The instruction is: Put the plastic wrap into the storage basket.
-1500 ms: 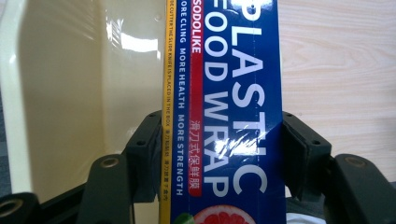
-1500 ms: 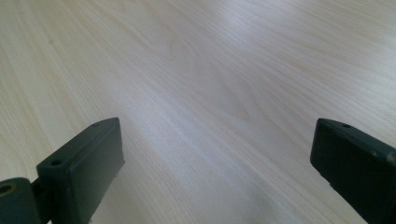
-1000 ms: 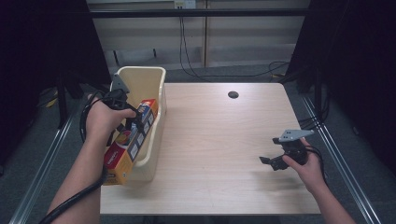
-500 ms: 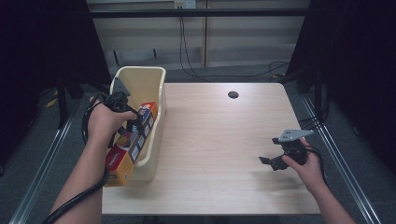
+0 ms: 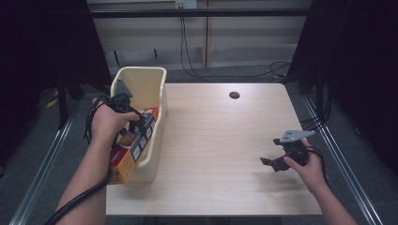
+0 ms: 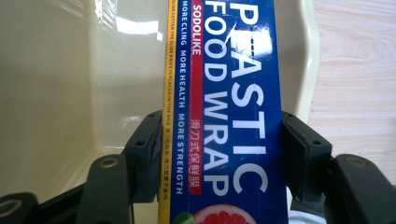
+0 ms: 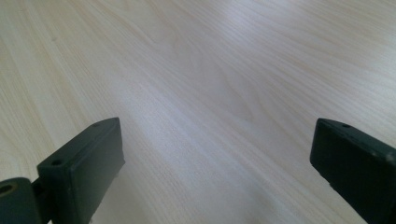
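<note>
A long blue and orange box of plastic wrap (image 5: 141, 138) leans tilted in the cream plastic bin (image 5: 161, 110) at the table's left edge. Its orange end sticks out over the bin's near wall. My left gripper (image 5: 136, 124) is shut on the box, with a black pad pressed on each side of the blue face (image 6: 233, 116). The bin's glossy inner wall (image 6: 70, 93) lies behind it. My right gripper (image 5: 270, 162) hovers low over the table's right part, open, with bare wood between its jaws (image 7: 215, 158).
The light wooden table (image 5: 220, 140) has a small dark round hole (image 5: 234, 95) near its far edge. Metal rails run along the floor on both sides. Black cables (image 5: 187, 51) hang behind the table.
My left hand and the box have shifted slightly toward the near end of the bin. The right hand has stayed where it was.
</note>
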Motion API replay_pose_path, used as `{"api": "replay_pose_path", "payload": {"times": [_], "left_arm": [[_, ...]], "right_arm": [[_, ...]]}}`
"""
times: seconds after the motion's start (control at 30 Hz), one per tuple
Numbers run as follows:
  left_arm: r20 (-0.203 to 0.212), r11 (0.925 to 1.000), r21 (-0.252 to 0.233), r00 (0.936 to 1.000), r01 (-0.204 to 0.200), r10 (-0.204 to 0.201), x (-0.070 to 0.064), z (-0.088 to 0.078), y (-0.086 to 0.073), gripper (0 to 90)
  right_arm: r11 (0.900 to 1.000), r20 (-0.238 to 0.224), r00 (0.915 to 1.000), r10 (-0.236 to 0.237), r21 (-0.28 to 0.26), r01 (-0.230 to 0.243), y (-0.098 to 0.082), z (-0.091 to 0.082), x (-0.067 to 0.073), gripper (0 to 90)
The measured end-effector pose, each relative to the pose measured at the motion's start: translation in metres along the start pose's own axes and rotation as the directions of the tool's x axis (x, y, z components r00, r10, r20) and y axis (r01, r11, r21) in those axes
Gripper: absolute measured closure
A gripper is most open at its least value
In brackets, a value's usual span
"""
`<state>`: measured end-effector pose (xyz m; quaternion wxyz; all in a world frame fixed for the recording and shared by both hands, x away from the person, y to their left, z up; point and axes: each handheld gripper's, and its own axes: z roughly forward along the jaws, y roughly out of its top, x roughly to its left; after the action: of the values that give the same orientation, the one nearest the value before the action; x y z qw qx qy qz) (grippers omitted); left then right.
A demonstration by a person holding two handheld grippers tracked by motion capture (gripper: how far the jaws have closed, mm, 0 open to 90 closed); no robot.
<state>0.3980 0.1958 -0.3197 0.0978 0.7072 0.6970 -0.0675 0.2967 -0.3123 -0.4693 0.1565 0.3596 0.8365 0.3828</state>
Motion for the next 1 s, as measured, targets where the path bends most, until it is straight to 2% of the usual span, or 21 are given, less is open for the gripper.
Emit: {"api": "replay_pose_path", "payload": {"times": [0.03,0.1,0.2,0.23,0.27,0.3,0.4,0.43,0.57,1.0], "left_arm": [[0.002,0.9995,0.020,0.9997,-0.023,0.023,0.001,-0.001,0.001,40.2],[-0.002,0.9998,0.016,0.9999,-0.011,0.011,0.000,0.002,0.002,40.2],[0.003,0.9997,0.021,0.9999,-0.016,0.016,0.001,0.003,0.002,40.1],[-0.006,0.9999,0.010,1.0000,-0.004,0.004,0.001,0.006,0.002,40.1],[-0.002,0.9997,0.022,1.0000,-0.009,0.009,0.002,0.006,0.003,40.1],[-0.013,1.0000,0.005,0.9999,0.002,-0.002,0.001,0.008,0.002,40.1],[-0.012,0.9994,0.028,0.9997,-0.020,0.020,0.001,0.008,0.003,40.1],[-0.011,0.9998,0.019,0.9999,0.000,0.000,0.000,0.010,0.003,40.0],[-0.009,0.9998,0.019,0.9999,0.008,-0.008,0.000,0.010,0.004,39.9],[-0.022,0.9998,0.019,0.9997,0.010,-0.010,-0.002,0.014,0.004,39.6]], "right_arm": [[1.000,0.000,1.0000,0.000,0.000,0.000,0.000,0.000,0.000,2.8],[1.000,0.000,1.0000,0.004,0.003,-0.004,0.000,0.000,0.001,2.8],[1.000,-0.001,1.0000,0.003,0.003,-0.003,0.001,0.000,0.001,2.8],[1.000,-0.001,1.0000,0.002,0.003,-0.002,0.001,0.000,0.001,2.8],[1.000,0.001,1.0000,0.003,0.005,-0.003,0.001,0.000,0.001,2.8],[1.000,0.000,1.0000,0.002,0.004,-0.002,0.001,0.000,0.001,2.8],[1.000,-0.005,1.0000,-0.006,0.003,0.006,0.001,0.001,0.001,2.8],[1.000,-0.005,1.0000,-0.006,0.004,0.006,0.001,0.001,0.001,2.8],[1.000,-0.005,1.0000,-0.005,0.003,0.005,0.001,0.001,0.001,2.8],[1.000,-0.002,1.0000,-0.006,0.007,0.006,0.001,0.001,0.001,2.8]]}}
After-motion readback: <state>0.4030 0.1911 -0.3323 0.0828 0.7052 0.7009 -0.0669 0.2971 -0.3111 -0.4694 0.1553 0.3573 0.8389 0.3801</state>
